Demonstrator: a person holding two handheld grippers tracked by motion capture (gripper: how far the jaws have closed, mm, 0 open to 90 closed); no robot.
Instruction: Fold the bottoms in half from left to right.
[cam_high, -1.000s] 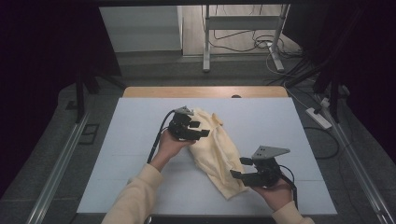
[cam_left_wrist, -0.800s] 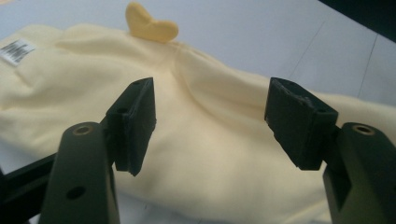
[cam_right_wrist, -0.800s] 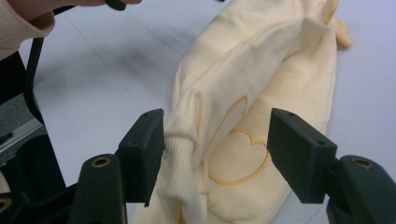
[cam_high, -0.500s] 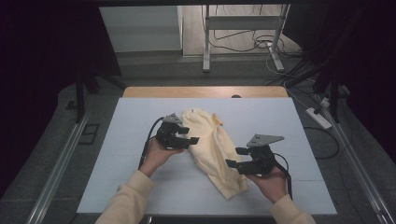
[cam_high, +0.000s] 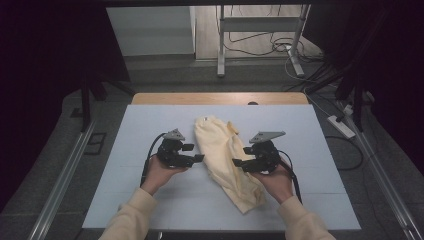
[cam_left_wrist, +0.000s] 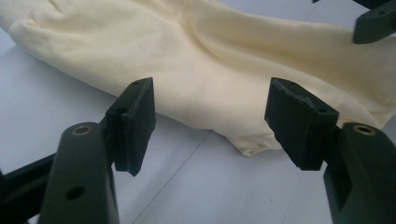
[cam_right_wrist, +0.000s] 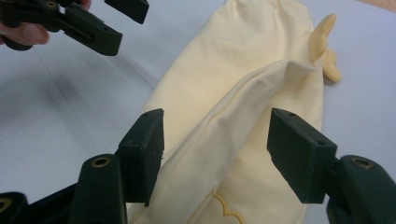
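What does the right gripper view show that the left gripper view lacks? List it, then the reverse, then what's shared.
Right gripper view: two yellow ear-like tabs and a stitched outline. Left gripper view: a ribbed edge and a rounded cloth corner. Shared: the pale yellow garment lying on the table, seen between open jaws.

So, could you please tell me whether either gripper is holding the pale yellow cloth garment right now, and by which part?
Neither holds it. The left gripper and right gripper both stand open, jaws apart, over the pale yellow cloth garment, which lies on the table.
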